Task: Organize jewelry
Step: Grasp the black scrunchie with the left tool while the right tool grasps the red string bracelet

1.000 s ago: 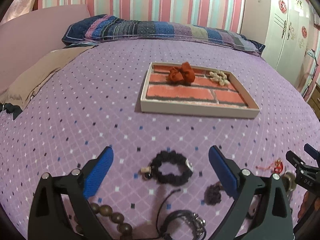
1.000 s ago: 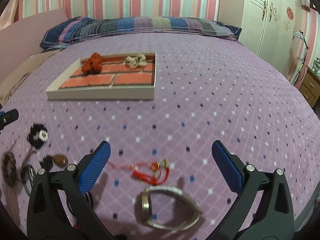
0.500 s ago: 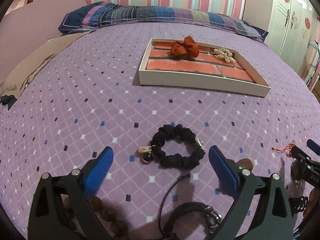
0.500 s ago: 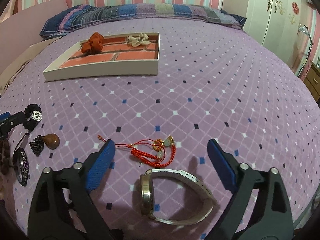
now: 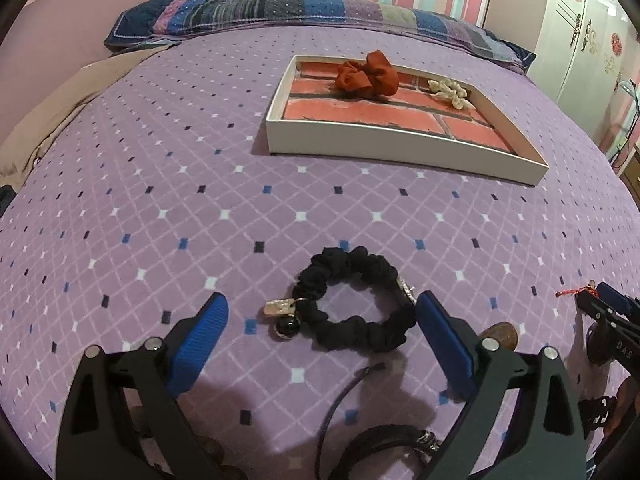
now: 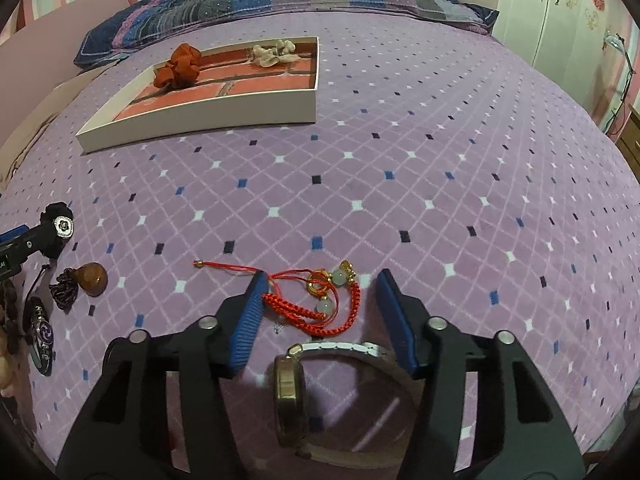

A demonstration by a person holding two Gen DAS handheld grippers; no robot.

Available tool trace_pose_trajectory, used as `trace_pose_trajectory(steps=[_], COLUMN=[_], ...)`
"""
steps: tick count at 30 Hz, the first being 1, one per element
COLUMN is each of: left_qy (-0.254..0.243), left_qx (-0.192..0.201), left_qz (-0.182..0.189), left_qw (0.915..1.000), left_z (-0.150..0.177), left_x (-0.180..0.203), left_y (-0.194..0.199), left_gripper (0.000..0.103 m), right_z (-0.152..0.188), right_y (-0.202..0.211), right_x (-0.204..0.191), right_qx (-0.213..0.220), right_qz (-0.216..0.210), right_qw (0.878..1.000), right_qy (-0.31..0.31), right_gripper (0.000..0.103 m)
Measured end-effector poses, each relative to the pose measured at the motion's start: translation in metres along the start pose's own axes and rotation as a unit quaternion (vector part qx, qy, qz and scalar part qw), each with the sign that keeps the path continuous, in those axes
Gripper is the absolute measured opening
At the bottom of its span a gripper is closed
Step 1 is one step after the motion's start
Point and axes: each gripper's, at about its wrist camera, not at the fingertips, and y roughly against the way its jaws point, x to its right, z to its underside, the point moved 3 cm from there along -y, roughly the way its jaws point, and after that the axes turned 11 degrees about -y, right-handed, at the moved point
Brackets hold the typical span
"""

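Left wrist view: the left gripper (image 5: 320, 320) hangs low over the purple bedspread (image 5: 200, 200) with its jaws spread wide and nothing pressed between them. The black scrunchie (image 5: 352, 304), with a small tag and a dark bead on its near-left side, lies flat just ahead, between the two blue pads; its right edge sits just beside the right pad. Beyond it, well apart, the white-rimmed tray (image 5: 400, 152) already holds an orange scrunchie (image 5: 366, 76) and a pale shell piece (image 5: 448, 92). A dark cord bracelet (image 5: 380, 440) lies near the bottom edge. To grasp the scrunchie well, I judge the gripper should shift a little right so the ring is centred, then press down into the soft cover before it closes, so the pads catch fabric rather than the dangling charm.

Right wrist view: the right gripper (image 6: 320, 312) is closing, its pads still apart, with the red cord bracelet (image 6: 316, 304) between them; the left pad lies on or just above one strand, and I cannot tell which. A metal watch (image 6: 320, 384) lies nearer the camera, touching or almost touching the right finger. The closing should gather the braided bundle and its beads, not the thin loose tail running left, and should stay clear of the watch band. The tray (image 6: 200, 116) waits up and left.
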Motion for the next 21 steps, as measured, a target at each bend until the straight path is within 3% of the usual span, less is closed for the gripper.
trace_pose_trajectory(steps=[2, 6, 9, 11, 17, 21], left_qy=[-0.002, -0.005, -0.004, -0.007, -0.015, -0.015], left_qx=[-0.003, 0.0, 0.003, 0.005, 0.008, 0.009], left_qz=[0.016, 0.024, 0.03, 0.036, 0.056, 0.065], left_qw=[0.9999, 0.9997, 0.9995, 0.9993, 0.9983, 0.9977], left_z=[0.0, 0.002, 0.002, 0.001, -0.003, -0.004], left_x=[0.002, 0.005, 0.004, 0.006, 0.011, 0.014], left_y=[-0.002, -0.005, -0.005, -0.004, -0.004, -0.003], left_gripper=[0.077, 0.073, 0.066, 0.055, 0.032, 0.024], right_z=[0.0, 0.001, 0.001, 0.002, 0.0, -0.002], right_y=[0.0, -0.001, 0.0, 0.0, 0.001, 0.002], right_x=[0.0, 0.0, 0.0, -0.002, -0.002, -0.002], right_qx=[0.002, 0.006, 0.009, 0.01, 0.009, 0.009], right_qz=[0.0, -0.002, -0.004, -0.004, -0.011, -0.017], right_qw=[1.0, 1.0, 1.0, 1.0, 1.0, 1.0], right_qy=[0.001, -0.001, 0.001, 0.007, 0.005, 0.004], right_gripper=[0.043, 0.029, 0.025, 0.02, 0.012, 0.012])
